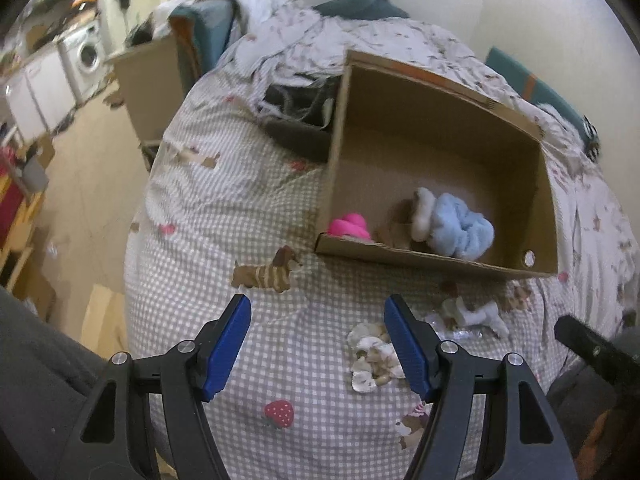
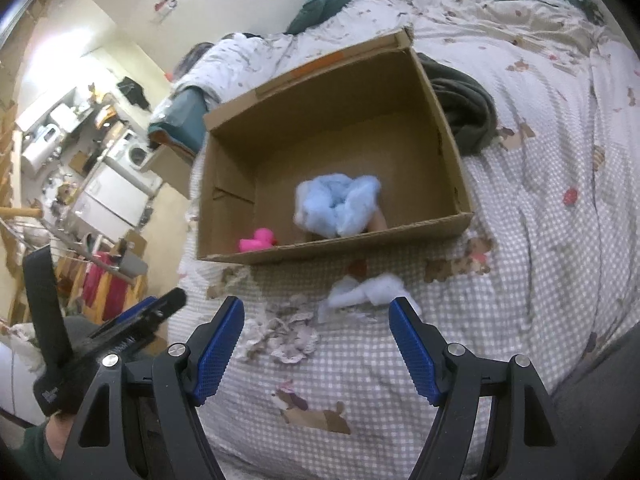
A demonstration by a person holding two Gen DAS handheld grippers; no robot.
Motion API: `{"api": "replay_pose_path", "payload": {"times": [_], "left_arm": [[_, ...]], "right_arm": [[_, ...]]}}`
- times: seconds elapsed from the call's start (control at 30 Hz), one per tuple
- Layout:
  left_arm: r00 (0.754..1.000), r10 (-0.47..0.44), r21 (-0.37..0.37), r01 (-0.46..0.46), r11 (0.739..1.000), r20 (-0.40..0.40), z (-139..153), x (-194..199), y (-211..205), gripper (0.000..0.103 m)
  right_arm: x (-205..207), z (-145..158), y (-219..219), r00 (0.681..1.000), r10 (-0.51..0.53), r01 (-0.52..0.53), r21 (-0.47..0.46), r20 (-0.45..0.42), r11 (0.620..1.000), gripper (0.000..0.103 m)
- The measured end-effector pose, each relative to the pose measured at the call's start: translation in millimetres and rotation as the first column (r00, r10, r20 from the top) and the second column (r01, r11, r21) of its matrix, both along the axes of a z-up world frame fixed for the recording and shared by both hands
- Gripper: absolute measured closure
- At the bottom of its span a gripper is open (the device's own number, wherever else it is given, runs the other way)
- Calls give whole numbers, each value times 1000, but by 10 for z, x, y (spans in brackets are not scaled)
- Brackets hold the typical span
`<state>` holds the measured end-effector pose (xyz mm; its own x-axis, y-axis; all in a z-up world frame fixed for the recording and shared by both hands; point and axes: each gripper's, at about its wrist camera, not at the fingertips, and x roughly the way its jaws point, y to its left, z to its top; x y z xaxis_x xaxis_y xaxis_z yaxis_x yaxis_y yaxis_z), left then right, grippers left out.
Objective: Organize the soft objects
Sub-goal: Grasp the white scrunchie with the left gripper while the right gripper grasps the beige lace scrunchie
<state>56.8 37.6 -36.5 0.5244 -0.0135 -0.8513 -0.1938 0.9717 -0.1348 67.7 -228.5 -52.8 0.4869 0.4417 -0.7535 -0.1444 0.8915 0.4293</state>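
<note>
An open cardboard box (image 1: 544,200) (image 2: 228,184) rests on the checked bed cover. Inside lie a fluffy light-blue soft item (image 1: 460,232) (image 2: 340,204), a cream one (image 1: 422,212) beside it, and a pink soft toy (image 1: 350,226) (image 2: 258,240). In front of the box a cream-and-beige frilly scrunchie (image 1: 372,360) (image 2: 280,334) and a white soft piece (image 1: 478,314) (image 2: 362,294) lie on the cover. My left gripper (image 1: 318,312) is open over the cover, the scrunchie just by its right finger. My right gripper (image 2: 316,316) is open too, just short of both loose pieces.
A dark green garment (image 2: 468,116) lies beside the box on the bed. A second cardboard box (image 1: 148,88) stands off the bed's far side. The floor and kitchen units with a washing machine (image 1: 86,54) lie to the left. The left gripper's black body (image 2: 132,328) shows at lower left.
</note>
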Motion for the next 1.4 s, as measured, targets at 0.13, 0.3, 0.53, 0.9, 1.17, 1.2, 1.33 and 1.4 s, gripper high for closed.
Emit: {"api": "replay_pose_path", "payload": {"times": [0.13,0.3,0.53,0.9,1.17,1.2,1.33,1.4], "left_arm": [[998,40,-54,-43,998,-48,-138,42,105,37],[993,-16,-100,5,995,-113,-293,88,0,38],[951,-221,-101,203,974,-217,-573,136,-480,38],[946,-238,-58,231,971,-219,-637,173,-572,84],[972,-162,-106,146,984,-168,-321,10,-220,92],[978,-147,-95,134,986,-149,-262,-18,-178,92],[988,-93,-60,86,994,-121,-195,-65,-67,92],[987,-78,-57,71,996,-140,-235,-43,-33,92]], "right_arm": [[82,-160,-3,997,-31,28,-55,-67,998,24],[136,-309,7,991,-46,35,-91,-127,995,24],[159,-339,17,989,-46,34,-85,-141,996,24],[171,-345,18,989,-47,35,-87,-143,996,24],[143,-296,18,994,-22,16,-56,-108,998,24],[129,-260,32,996,-9,5,-48,-93,999,24],[117,-286,243,990,95,-101,-48,-104,994,34],[128,-370,412,977,161,-171,-58,-140,984,42]]}}
